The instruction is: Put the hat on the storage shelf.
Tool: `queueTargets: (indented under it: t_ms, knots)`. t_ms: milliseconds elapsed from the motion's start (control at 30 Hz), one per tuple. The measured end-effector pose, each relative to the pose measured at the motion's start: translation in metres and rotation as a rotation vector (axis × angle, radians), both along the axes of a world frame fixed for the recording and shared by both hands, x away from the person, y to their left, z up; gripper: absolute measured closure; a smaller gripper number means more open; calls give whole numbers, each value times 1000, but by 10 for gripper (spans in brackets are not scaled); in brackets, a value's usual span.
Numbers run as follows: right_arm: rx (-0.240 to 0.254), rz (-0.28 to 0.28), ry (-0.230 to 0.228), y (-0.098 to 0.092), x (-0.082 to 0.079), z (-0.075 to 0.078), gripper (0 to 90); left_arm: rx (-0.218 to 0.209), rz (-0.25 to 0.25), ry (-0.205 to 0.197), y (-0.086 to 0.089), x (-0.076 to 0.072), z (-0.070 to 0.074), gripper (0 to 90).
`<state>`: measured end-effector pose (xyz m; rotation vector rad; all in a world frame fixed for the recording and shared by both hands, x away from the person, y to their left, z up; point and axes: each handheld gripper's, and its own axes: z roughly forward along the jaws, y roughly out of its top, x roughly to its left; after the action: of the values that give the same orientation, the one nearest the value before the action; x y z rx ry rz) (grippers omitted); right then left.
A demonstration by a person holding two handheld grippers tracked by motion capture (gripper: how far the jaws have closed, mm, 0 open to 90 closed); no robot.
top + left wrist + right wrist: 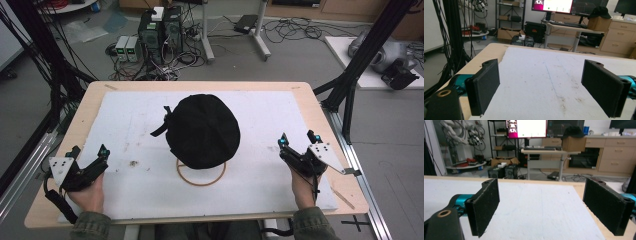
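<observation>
Two open claws, left claw, right claw, one black cap, one ring

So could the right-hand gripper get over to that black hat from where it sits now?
Probably yes. The right gripper rests open at the table's right side, and only bare white foam board lies between it and the black hat on its wooden ring stand.

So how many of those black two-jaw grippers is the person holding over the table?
2. The left black two-jaw gripper sits at the near left of the white foam sheet, the right black two-jaw gripper at its near right. Both stand open and empty.
</observation>
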<state>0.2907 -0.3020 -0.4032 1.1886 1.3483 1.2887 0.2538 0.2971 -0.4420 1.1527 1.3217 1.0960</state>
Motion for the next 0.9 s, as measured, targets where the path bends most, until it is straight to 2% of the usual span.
queueTargets:
  t_ms: [267,600,667,800,900]
  knots:
    - [-20,-19,60,-10,-1,-16,127,-5,1,-1,1,1,0,154]
    - [10,-33,84,-15,-8,-25,124,2,8,-1,1,1,0,154]
    - [-2,-34,87,-15,-7,-28,122,2,7,-4,1,1,0,154]
    - [14,-37,91,-14,-6,-30,122,4,4,-5,1,1,0,154]
    - [5,-37,90,-14,-6,-31,122,7,3,0,1,2,0,154]
